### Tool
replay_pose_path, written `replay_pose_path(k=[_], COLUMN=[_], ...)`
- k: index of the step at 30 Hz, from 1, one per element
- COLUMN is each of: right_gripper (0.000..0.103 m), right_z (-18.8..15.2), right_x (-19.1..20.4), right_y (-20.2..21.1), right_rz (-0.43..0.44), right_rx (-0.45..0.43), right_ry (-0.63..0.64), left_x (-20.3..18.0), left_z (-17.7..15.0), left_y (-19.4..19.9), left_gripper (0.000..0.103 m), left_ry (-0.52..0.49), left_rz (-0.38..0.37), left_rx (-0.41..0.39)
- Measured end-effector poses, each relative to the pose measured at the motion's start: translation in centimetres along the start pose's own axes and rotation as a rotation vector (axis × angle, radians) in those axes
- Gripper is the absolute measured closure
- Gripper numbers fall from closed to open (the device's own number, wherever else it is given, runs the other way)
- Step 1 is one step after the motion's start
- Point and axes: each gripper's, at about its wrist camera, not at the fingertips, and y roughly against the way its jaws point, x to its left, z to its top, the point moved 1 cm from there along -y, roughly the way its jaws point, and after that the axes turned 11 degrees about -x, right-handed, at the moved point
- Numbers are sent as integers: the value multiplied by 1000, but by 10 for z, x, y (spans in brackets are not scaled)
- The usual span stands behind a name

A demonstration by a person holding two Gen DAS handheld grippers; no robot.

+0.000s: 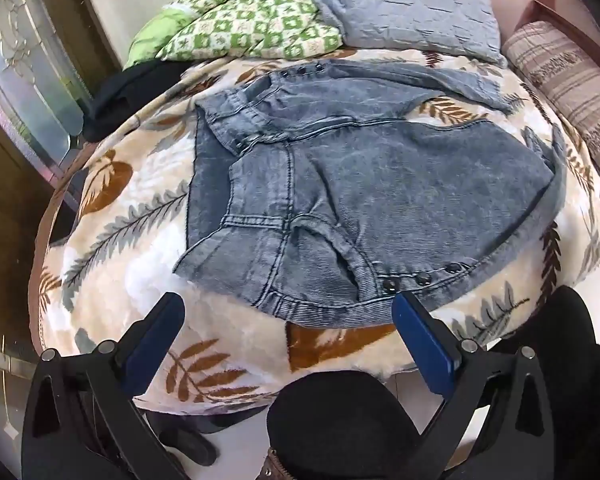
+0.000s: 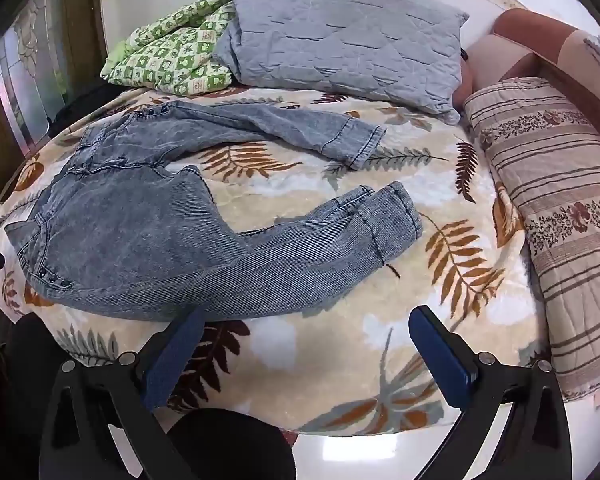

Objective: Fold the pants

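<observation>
A pair of grey-blue denim pants [image 1: 340, 184] lies spread on a leaf-patterned blanket [image 1: 132, 264] on a bed. Its waistband faces my left gripper [image 1: 288, 304], which is open and empty just short of the waistband's near edge. In the right wrist view the pants [image 2: 148, 240] lie with the two legs splayed apart, the near leg's cuff [image 2: 388, 216] folded back and the far leg [image 2: 284, 128] reaching toward the pillows. My right gripper [image 2: 308, 320] is open and empty, its left finger [image 2: 180, 348] close to the near leg's edge.
A grey quilted pillow [image 2: 340, 36] and a green checked quilt [image 2: 172, 52] lie at the head of the bed. A striped floral bolster [image 2: 560, 208] runs along the right side. A dark garment [image 1: 132, 88] lies at the far left. The bed's front edge is below both grippers.
</observation>
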Motion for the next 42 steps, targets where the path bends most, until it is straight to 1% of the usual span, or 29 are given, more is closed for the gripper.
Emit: replay_pose_path(k=[6, 13, 19, 28, 42], right_gripper=[0, 0, 0, 0, 0], right_z=[1, -2, -8, -14, -16], right_x=[3, -4, -9, -12, -6], right_y=[4, 5, 6, 5, -1], right_rz=[0, 9, 14, 15, 13], right_rx=[-9, -16, -18, -10, 11], right_ry=[16, -10, -24, -47, -39], left_x=[-7, -22, -31, -36, -31], left_z=[9, 14, 12, 7, 5], left_y=[7, 10, 11, 10, 3], left_gripper=[0, 0, 0, 0, 0], left_ry=[-29, -56, -84, -96, -45], left_rz=[0, -18, -20, -30, -43], left_rx=[-29, -43, -31, -18, 5])
